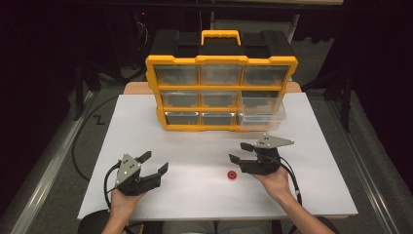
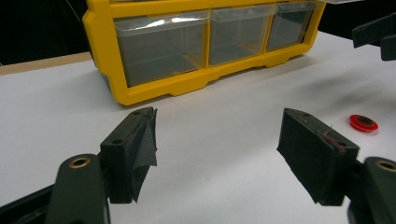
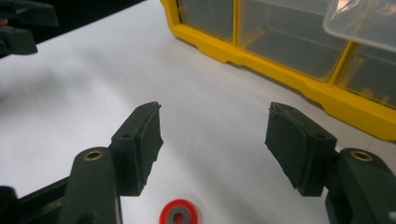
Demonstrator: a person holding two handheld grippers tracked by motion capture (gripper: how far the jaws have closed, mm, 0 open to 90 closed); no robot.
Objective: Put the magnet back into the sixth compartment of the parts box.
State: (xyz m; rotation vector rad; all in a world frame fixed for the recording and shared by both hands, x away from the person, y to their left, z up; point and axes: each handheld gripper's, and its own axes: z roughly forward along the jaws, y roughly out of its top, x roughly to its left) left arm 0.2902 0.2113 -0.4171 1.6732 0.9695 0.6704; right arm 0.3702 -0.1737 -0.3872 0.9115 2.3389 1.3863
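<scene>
A small red ring with a grey centre (image 1: 232, 175) lies flat on the white table (image 1: 195, 141), just left of my right hand. My right gripper (image 1: 237, 152) hovers beside it, open, with nothing between its jaws. In the right gripper view the ring (image 3: 178, 213) sits low between the jaws of the right gripper (image 3: 215, 130), nearer the camera than the pads. My left gripper (image 1: 156, 162) rests at the front left, open and empty. From the left gripper view (image 2: 217, 135) the ring (image 2: 364, 122) lies off to the right.
A yellow and black organiser (image 1: 221, 87) with several clear drawers stands at the table's far side. One clear drawer (image 1: 261, 113) at its lower right is pulled out. The table's front edge runs just behind both hands.
</scene>
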